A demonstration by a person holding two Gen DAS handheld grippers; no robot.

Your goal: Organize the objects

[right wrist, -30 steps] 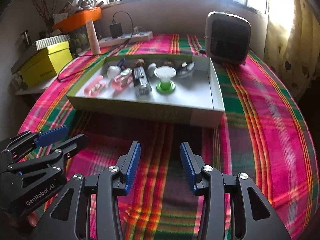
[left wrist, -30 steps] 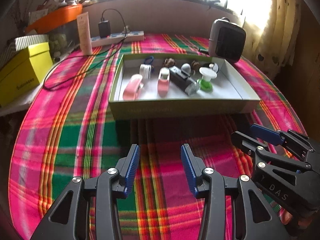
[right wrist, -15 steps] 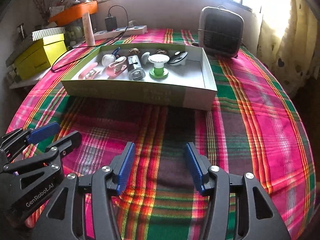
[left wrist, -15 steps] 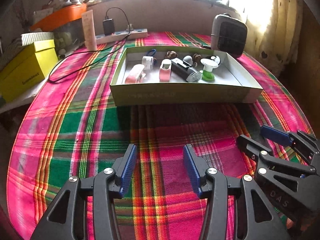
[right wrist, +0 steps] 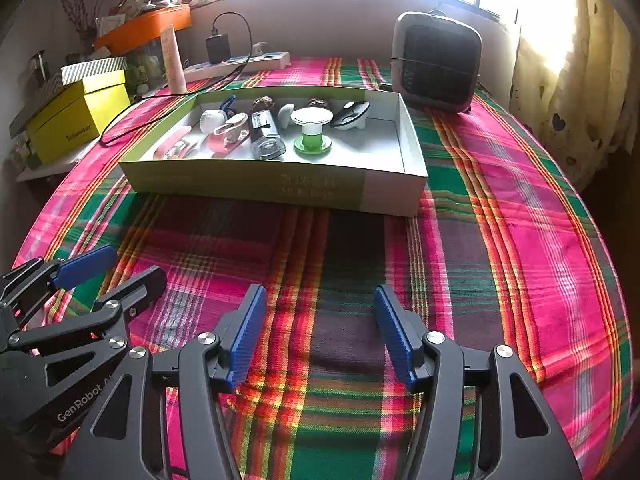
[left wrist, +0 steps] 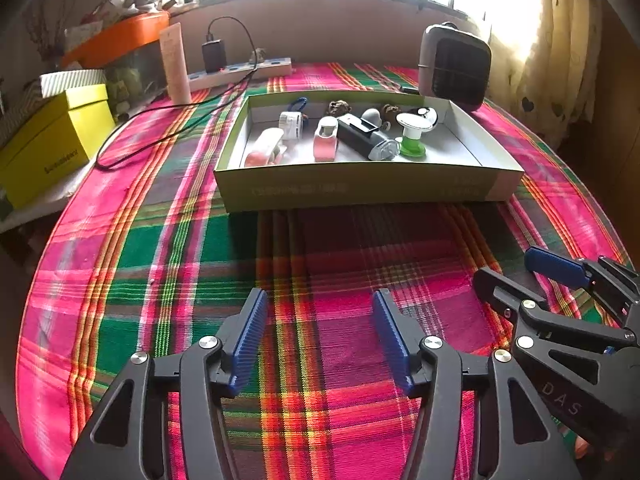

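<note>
Pale green cardboard forms the shallow box [left wrist: 360,188] in the middle of the plaid tablecloth [left wrist: 328,280], ahead of both your tools. Inside it, left to right, lie a pink clip [left wrist: 266,151], a pink-and-white toy car [left wrist: 325,142], a black torch [left wrist: 366,138] and a white spool on a green base [left wrist: 412,136], with smaller bits behind. Your left gripper [left wrist: 318,336] has just been opening, jaws apart with only cloth between them. Your right gripper [right wrist: 320,332] is likewise released and empty. Behind the box stands a grey heater [right wrist: 438,62]; to its left sits a yellow box [right wrist: 76,114].
</note>
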